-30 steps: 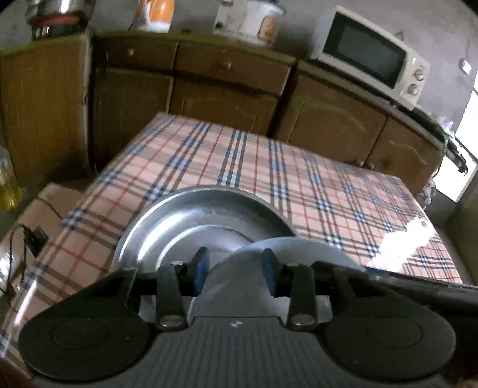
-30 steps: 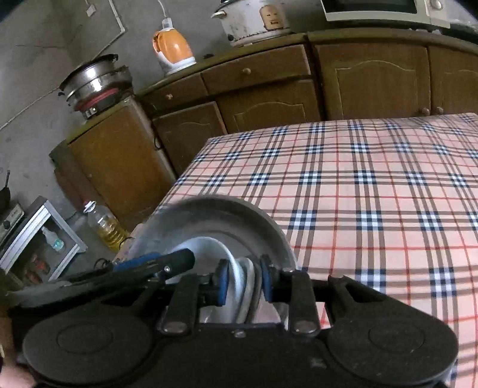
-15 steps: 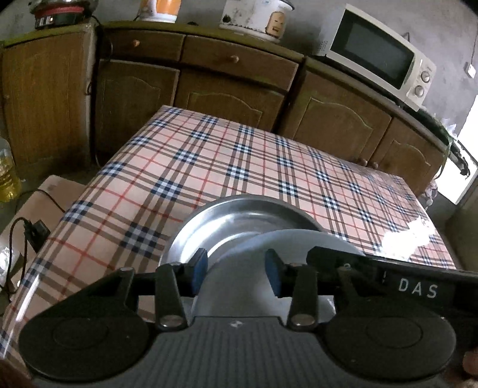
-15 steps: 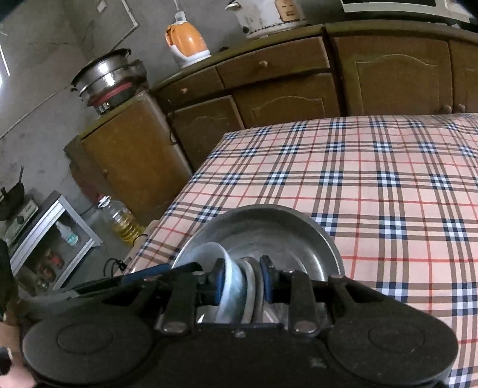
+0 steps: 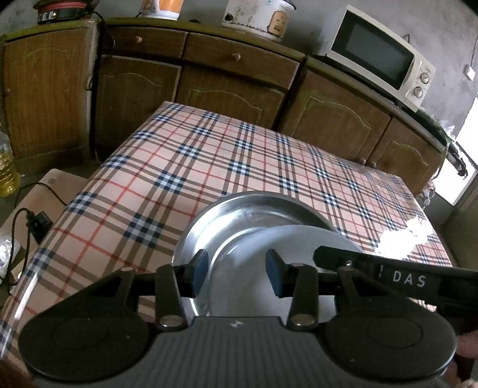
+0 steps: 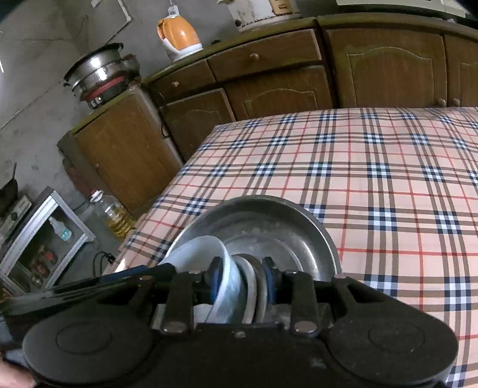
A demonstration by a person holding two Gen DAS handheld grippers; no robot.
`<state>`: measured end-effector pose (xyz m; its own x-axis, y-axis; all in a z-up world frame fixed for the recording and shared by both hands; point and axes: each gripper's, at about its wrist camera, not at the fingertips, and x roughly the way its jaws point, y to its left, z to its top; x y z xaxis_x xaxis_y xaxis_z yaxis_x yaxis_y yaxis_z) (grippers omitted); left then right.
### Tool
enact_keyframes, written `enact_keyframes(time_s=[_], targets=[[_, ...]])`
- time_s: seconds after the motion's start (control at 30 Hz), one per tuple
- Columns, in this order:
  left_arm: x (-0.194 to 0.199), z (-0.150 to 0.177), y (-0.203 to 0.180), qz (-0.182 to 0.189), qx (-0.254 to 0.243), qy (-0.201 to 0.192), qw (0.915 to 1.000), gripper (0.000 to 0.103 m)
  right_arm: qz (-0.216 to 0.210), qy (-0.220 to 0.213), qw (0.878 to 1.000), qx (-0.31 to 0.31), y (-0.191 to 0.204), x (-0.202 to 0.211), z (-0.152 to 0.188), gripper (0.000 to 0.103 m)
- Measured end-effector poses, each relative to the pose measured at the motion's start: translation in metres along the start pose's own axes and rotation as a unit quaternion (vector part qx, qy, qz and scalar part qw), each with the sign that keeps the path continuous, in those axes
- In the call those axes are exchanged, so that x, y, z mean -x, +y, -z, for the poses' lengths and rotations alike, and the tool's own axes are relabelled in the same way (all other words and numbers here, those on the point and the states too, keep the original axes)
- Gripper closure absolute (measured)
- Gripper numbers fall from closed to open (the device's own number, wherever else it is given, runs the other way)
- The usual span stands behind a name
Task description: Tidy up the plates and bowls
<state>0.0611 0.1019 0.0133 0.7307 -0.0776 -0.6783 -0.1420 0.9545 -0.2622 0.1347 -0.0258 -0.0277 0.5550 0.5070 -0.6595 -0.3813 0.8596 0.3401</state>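
A wide steel plate [image 5: 239, 215] [image 6: 283, 215] lies on the plaid table [image 5: 209, 155] near its front left corner. A white bowl [image 5: 298, 238] [image 6: 203, 250] leans tilted inside it, along with other dish rims. My right gripper [image 6: 242, 276] has its blue pads against those rims, and its jaws are opening. Its black finger [image 5: 388, 277] crosses the left wrist view. My left gripper [image 5: 236, 271] hovers over the white bowl with its pads apart, and nothing is visibly pressed between them. One of its fingers [image 6: 119, 279] reaches the bowl's left edge.
Brown cabinets [image 5: 233, 86] run behind the table, with a microwave [image 5: 376, 59], a rice cooker [image 5: 257, 18] and an orange kettle [image 6: 177, 37] on top. A steel pot [image 6: 101, 74] stands on a side cabinet. An oil bottle [image 6: 115, 215] and a cardboard box [image 5: 44, 185] are on the floor at left.
The steel plate and white bowl have shifted rightward in the left wrist view. The right jaws have widened a little around the rims. The left pads stand about as before.
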Motion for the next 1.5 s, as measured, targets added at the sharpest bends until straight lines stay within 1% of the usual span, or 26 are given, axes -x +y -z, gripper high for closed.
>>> enact_keyframes(time_s=[0.17, 0.53, 0.83, 1.0, 1.03, 1.17, 1.27, 1.3, 1.37, 1.5], targets=[[0.002, 0.002, 0.005, -0.001, 0.002, 0.002, 1.0, 0.06, 0.01, 0.006, 1.0, -0.003, -0.007, -0.003, 0.002, 0.063], [0.006, 0.006, 0.009, -0.001, 0.002, 0.002, 1.0, 0.06, 0.023, 0.007, 1.0, -0.007, -0.017, -0.009, 0.002, 0.062], [0.02, 0.014, 0.013, -0.001, -0.003, 0.001, 1.0, 0.058, 0.029, 0.009, 1.0, -0.003, -0.018, -0.013, 0.002, 0.062], [0.031, 0.021, 0.014, 0.0, -0.013, 0.0, 0.9999, 0.058, 0.041, 0.006, 0.999, 0.001, -0.019, -0.017, 0.0, 0.057], [0.031, 0.022, 0.014, 0.001, -0.013, 0.001, 0.9999, 0.057, 0.044, 0.006, 0.999, 0.001, -0.019, -0.019, -0.001, 0.055], [0.031, 0.023, 0.012, 0.002, -0.016, 0.004, 0.9999, 0.054, 0.058, 0.01, 0.998, 0.012, -0.018, -0.022, -0.003, 0.052], [0.031, 0.025, 0.011, 0.007, -0.014, 0.008, 0.9999, 0.054, 0.071, 0.009, 0.997, 0.019, -0.017, -0.025, -0.003, 0.052], [0.031, 0.025, 0.011, 0.007, -0.013, 0.009, 0.9998, 0.054, 0.078, 0.004, 0.997, 0.025, -0.016, -0.026, -0.003, 0.052], [0.03, 0.025, 0.01, 0.007, -0.015, 0.011, 0.9998, 0.054, 0.082, -0.025, 0.996, 0.036, -0.01, -0.023, -0.008, 0.053], [0.032, 0.024, 0.008, 0.008, -0.017, 0.01, 0.9998, 0.052, 0.068, -0.036, 0.996, 0.046, 0.0, -0.017, -0.023, 0.053]])
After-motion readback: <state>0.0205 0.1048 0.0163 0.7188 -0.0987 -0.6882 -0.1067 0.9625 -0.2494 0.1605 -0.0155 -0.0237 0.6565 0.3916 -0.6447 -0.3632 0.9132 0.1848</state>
